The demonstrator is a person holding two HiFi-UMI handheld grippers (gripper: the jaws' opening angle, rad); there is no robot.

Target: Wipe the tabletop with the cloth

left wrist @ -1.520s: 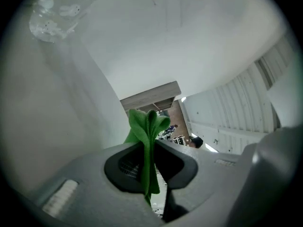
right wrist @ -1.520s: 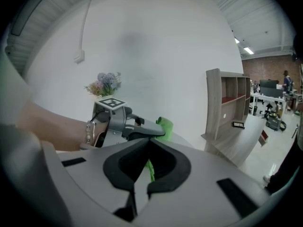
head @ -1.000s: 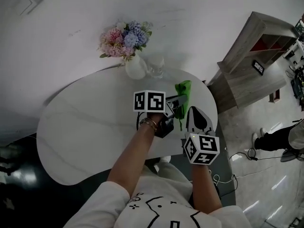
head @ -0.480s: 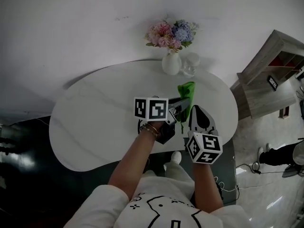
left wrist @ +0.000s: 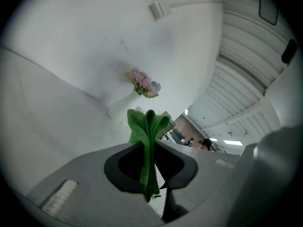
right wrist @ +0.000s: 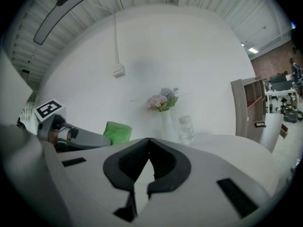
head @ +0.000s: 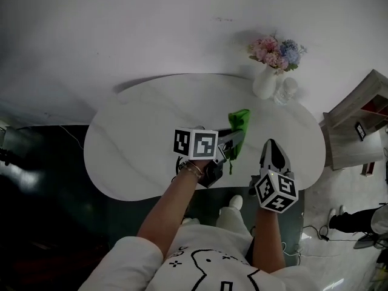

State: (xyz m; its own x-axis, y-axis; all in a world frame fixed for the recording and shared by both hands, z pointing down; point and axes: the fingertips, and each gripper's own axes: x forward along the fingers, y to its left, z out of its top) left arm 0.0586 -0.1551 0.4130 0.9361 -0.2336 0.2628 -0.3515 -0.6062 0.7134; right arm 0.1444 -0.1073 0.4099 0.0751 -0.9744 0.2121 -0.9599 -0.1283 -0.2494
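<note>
Head view: from above the person, steeply down onto the white table (head: 139, 138), the vase (head: 265, 85) at the far right edge. Left gripper view: from the left gripper (head: 233, 140), low over the tabletop, tilted, facing the vase — nearer to it than overhead. Right gripper view: from the right gripper (head: 272, 145), level, facing the same vase head-on, the cloth (head: 238, 123) to its left. Shared by all three: vase, tabletop, white wall (head: 182, 29) behind.

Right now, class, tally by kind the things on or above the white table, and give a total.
Green cloth: 1
Vase of flowers: 1
Clear glass: 1
Tools: 2, left tool and right tool
Total: 5
</note>
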